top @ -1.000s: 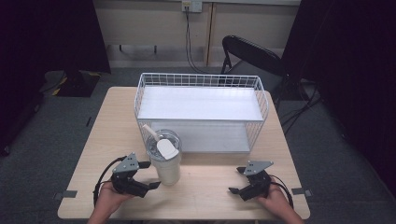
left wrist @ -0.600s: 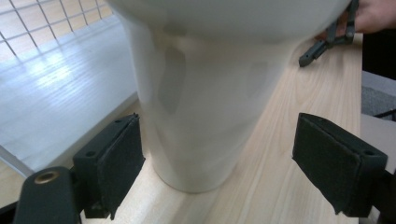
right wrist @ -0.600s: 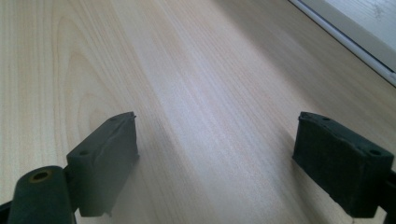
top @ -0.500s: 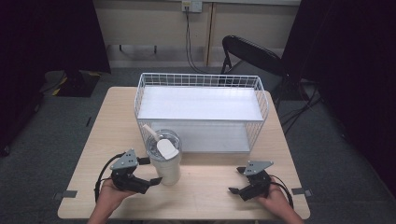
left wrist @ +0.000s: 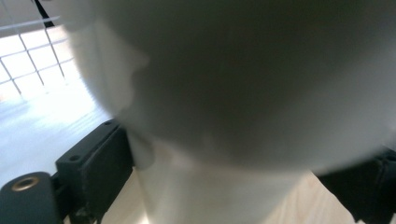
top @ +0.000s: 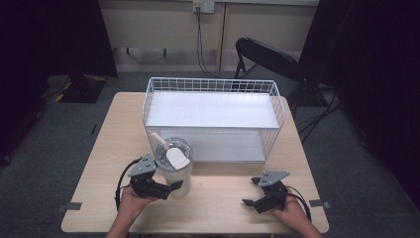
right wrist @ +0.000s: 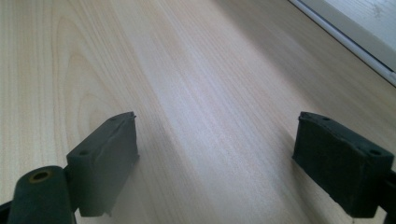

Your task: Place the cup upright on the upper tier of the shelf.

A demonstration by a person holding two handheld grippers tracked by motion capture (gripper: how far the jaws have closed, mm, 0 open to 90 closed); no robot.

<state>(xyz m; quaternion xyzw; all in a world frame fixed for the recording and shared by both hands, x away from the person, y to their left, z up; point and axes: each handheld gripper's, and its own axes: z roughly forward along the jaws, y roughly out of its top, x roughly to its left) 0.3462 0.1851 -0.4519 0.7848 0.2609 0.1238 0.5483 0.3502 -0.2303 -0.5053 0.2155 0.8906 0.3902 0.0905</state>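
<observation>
Your left gripper had its jaws spread around the one lidded tumbler at the counter's seven o'clock, while your right gripper, at five o'clock, gaped wide and empty.

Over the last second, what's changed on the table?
The left gripper moved right, in to the cup, whose body now sits between its jaws; whether they grip it, I cannot tell. The cup, basket and right gripper stayed put.
</observation>
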